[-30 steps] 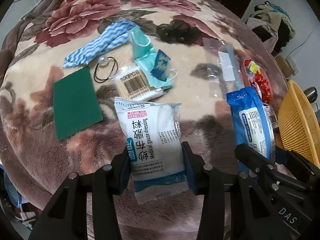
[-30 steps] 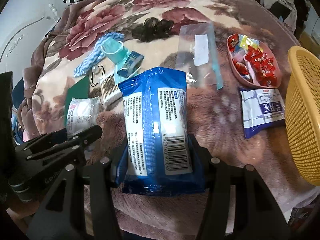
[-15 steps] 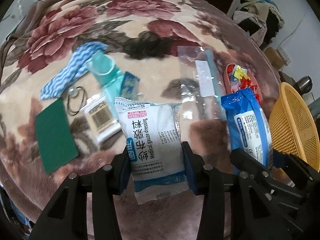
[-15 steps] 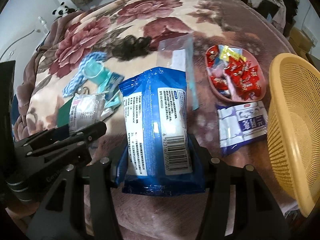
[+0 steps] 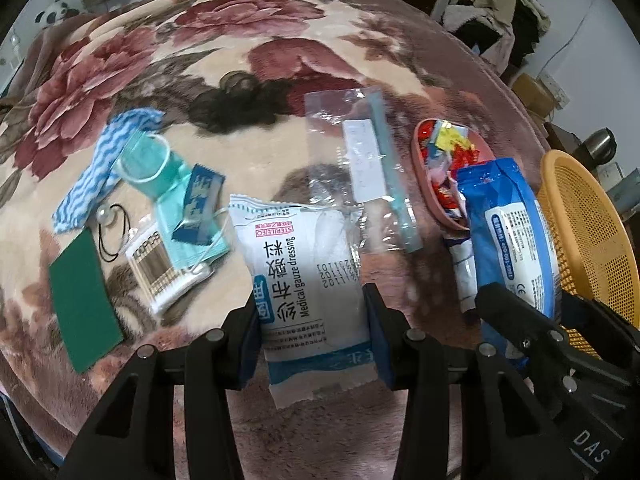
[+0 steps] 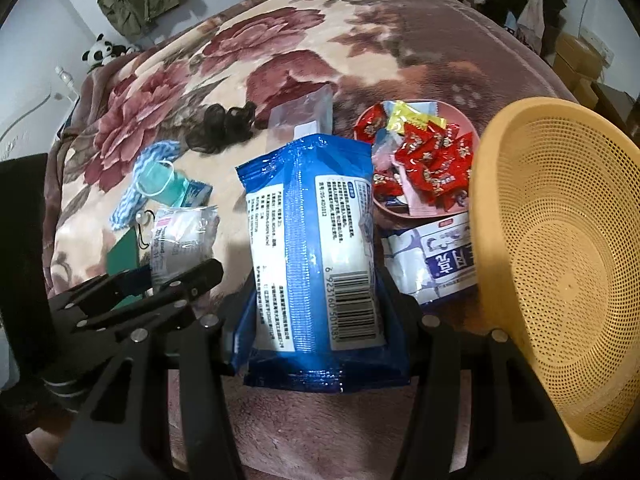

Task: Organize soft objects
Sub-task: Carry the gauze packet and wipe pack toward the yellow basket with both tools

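Blue wipes pack point(image 6: 316, 264) sits clamped between right tool point(image 6: 320, 312), seemingly lifted.

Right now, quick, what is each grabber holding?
Left gripper: shut on the white medical gauze packet.
Right gripper: shut on the blue plastic wipes pack.

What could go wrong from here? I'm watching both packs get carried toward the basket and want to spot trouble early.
1. The left tongs pinch the white medical gauze pack near its lower end only; most of it sticks out, so it may sag or slip.
2. The right tongs hold the glossy blue wipes pack close above the pink candy dish; a swing could knock sweets out.
3. The orange perforated plastic basket appears tilted; a dropped pack might tip it.
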`<state>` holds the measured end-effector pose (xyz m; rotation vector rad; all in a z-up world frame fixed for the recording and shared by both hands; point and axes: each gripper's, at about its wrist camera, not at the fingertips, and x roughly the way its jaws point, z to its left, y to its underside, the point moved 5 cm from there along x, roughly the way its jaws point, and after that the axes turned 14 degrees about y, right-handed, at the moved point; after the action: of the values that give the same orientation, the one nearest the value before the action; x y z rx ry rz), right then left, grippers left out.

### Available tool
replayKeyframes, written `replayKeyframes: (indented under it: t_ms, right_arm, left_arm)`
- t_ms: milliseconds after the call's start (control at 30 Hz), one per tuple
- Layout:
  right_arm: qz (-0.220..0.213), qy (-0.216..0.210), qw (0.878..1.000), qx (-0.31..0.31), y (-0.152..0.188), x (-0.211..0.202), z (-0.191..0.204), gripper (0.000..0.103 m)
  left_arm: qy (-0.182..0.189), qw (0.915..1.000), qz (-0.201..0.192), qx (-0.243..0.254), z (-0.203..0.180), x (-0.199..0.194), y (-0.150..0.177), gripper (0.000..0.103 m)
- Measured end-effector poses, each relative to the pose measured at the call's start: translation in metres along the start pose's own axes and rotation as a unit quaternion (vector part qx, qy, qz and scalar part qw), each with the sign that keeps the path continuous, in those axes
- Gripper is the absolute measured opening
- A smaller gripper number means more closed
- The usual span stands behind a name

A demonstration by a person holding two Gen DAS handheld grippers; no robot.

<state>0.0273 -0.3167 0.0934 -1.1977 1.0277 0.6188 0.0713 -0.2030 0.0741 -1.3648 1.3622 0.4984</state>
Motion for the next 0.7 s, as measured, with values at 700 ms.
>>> replayKeyframes:
  t_ms: [700]
  right_arm:
    - [-0.032, 0.001, 0.999, 0.023, -0.013, -0.031, -0.027, 0.054]
  left_arm:
    - [0.007, 0.9994, -0.014, 0.03, -0.041, -0.016, -0.013, 0.047]
